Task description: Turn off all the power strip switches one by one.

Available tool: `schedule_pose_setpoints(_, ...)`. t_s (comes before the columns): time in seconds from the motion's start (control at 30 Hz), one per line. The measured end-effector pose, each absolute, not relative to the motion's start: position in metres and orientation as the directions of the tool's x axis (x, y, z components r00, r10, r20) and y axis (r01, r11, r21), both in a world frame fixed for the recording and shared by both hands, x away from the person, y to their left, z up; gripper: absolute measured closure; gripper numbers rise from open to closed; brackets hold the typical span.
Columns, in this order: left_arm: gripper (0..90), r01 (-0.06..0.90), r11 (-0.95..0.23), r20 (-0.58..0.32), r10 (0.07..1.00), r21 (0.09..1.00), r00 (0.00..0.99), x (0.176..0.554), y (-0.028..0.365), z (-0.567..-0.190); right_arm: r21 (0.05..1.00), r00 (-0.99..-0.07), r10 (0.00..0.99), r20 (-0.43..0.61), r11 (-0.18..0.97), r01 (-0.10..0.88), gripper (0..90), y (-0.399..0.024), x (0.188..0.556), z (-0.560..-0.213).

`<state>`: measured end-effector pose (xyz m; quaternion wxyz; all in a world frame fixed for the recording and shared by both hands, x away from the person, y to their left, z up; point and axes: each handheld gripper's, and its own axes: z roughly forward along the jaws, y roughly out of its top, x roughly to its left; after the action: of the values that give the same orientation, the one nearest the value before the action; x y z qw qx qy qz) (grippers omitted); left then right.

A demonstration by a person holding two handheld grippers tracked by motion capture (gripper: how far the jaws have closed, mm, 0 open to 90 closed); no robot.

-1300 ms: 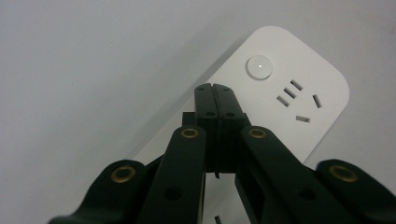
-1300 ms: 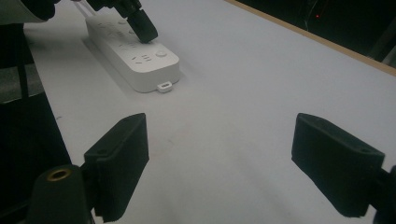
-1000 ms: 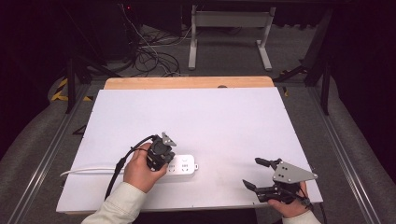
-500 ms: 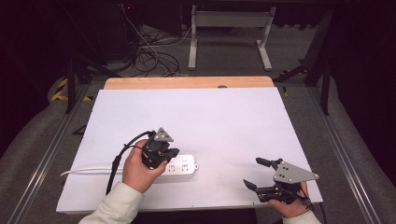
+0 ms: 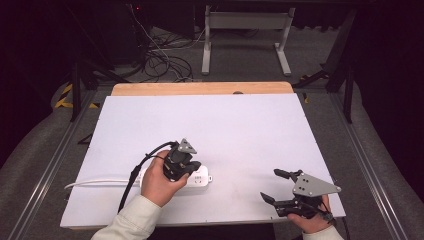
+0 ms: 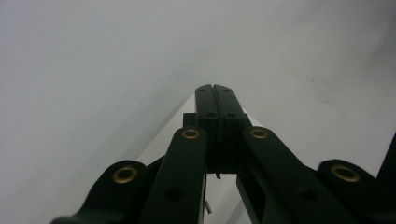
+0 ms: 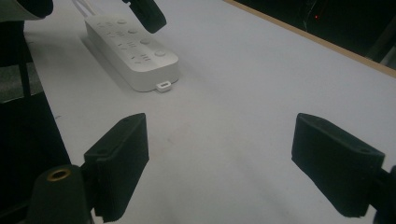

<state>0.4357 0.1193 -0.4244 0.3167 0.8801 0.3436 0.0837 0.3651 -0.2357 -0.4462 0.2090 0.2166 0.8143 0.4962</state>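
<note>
Step in hand, as I read it: left gripper [image 5: 184, 167] works the white plastic power strip [image 5: 200, 178], prob. pressing a switch or button on its top. Its jaws are fully closed, pads flat together w/ nothing between, tips pointing down at the strip. In the high view the gripper sits right over the strip's middle; can't tell if the tips touch it.

To do it well: keep jaws closed so they act as one blunt tip. Come straight down on the button, not at a slant, else the light strip may slide or tip. Press briefly, lift clear. If it skates, the right gripper [image 5: 274, 186] could brace the strip's end; it's well to the right of the strip and nearer the person, low by the white surface [image 5: 250, 125], jaws wide apart, holding nothing.

The strip: long, flat, rounded white block, lying flat on the surface. Right gripper view [image 7: 130, 46] shows rows of outlets w/ round buttons beside them on top, and a small tab at the near end. A white cord [image 5: 95, 183] leaves the strip's left end along the surface. Looks light, smooth, prob. slippery on the sheet.
</note>
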Motion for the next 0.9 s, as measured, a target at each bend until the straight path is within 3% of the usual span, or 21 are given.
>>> schedule_pose_setpoints(0.4,90.0,0.586,-0.575,-0.07,0.677,0.571,0.733,0.445,0.116,-0.442,0.899,-0.82,0.559,-0.125,0.414,0.145,19.4,-0.236,0.365,-0.446)
schedule_pose_setpoints(0.9,90.0,0.587,-0.565,-0.087,0.674,0.58,0.734,0.447,0.12,-0.447,0.898,-0.82,0.559,-0.122,0.414,0.149,19.4,-0.236,0.365,-0.447)
